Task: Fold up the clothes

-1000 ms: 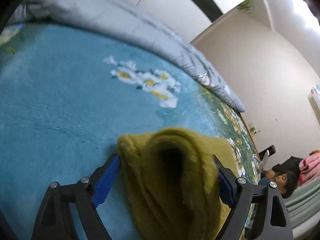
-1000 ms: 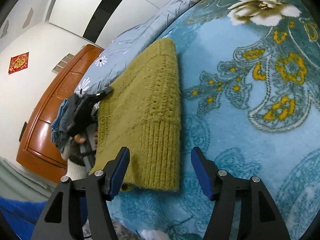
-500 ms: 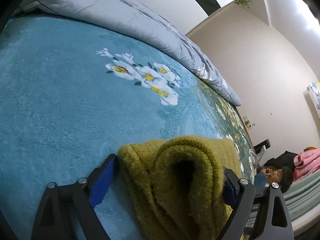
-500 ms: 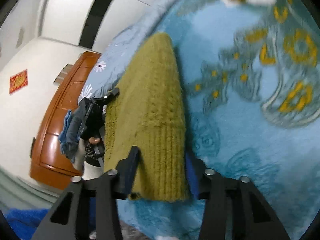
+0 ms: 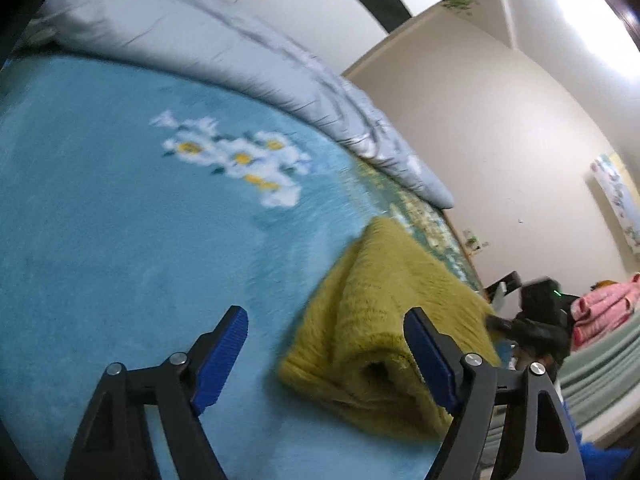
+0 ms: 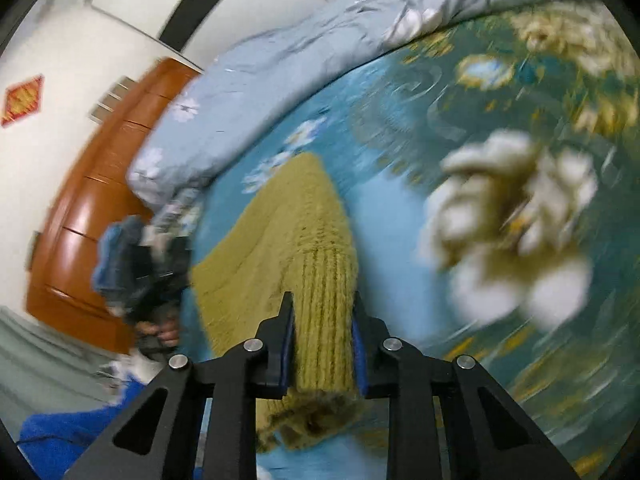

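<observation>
An olive-green knitted sweater (image 5: 372, 300) lies folded on a blue floral blanket (image 5: 100, 220). In the left wrist view my left gripper (image 5: 328, 344) is open; the sweater's rolled end lies by its right finger, free of the left one. In the right wrist view my right gripper (image 6: 323, 340) is shut on the sweater's ribbed hem (image 6: 324, 320), which is pinched between the blue pads. The sweater (image 6: 280, 232) stretches away from it towards the other gripper (image 6: 160, 280) at the left.
A grey-blue quilt (image 5: 240, 52) lies bunched along the blanket's far edge; it also shows in the right wrist view (image 6: 280, 72). A wooden cabinet (image 6: 92, 200) stands at the left. A pink cloth (image 5: 604, 304) lies at the far right.
My left gripper let go of the sweater's end and drew back to the left. My right gripper closed on the ribbed hem and swung with it.
</observation>
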A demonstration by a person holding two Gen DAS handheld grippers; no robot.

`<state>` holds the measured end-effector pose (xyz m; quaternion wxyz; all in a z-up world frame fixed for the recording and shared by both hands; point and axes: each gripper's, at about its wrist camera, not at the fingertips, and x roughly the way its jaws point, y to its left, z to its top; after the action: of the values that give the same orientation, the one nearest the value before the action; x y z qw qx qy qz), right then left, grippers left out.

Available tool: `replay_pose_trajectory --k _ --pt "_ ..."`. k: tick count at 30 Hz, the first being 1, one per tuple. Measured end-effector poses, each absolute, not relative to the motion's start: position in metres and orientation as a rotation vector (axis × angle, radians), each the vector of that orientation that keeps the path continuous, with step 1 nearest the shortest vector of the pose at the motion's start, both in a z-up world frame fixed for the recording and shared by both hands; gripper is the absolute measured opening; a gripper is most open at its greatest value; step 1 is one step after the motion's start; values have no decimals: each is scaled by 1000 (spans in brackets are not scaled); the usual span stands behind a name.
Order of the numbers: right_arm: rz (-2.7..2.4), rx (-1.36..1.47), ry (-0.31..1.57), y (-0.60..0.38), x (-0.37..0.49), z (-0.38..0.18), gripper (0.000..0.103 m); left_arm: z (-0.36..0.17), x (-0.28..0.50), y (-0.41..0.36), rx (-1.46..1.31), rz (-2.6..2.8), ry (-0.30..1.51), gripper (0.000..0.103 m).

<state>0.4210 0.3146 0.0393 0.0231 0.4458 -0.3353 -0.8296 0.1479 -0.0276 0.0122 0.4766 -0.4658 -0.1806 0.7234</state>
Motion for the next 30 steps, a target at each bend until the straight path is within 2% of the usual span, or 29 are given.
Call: replay_pose_trajectory --k 4,8,10,11,13,17,22,26,30 --pt "-2507 1435 -1145 346 420 8 26 17 139 -2 -1150 1719 -431 84" --pt "-2505 1361 -1277 353 441 -9 33 9 131 39 -1205 1670 -328 84" --pt "-2557 1288 -1339 355 458 -4 39 6 127 59 -1230 1640 -276 84" --pt "-2582 1247 -1364 353 468 -2 49 4 126 67 -1238 1631 -258 84" --pt "-2633 1153 -1435 346 492 -2 62 -3 120 80 -1273 1601 -221 84" --pt "-2600 1024 -1589 318 528 -23 70 -14 116 95 -1326 1535 -180 84" --pt "-2637 886 -1811 288 547 -43 70 -25 122 107 -1359 1465 -145 85" --pt "-2665 938 -1979 271 539 -41 70 -24 128 110 -1337 1451 -142 83" --pt "-2707 883 -2008 264 528 -43 71 -23 131 110 -1338 1455 -160 82"
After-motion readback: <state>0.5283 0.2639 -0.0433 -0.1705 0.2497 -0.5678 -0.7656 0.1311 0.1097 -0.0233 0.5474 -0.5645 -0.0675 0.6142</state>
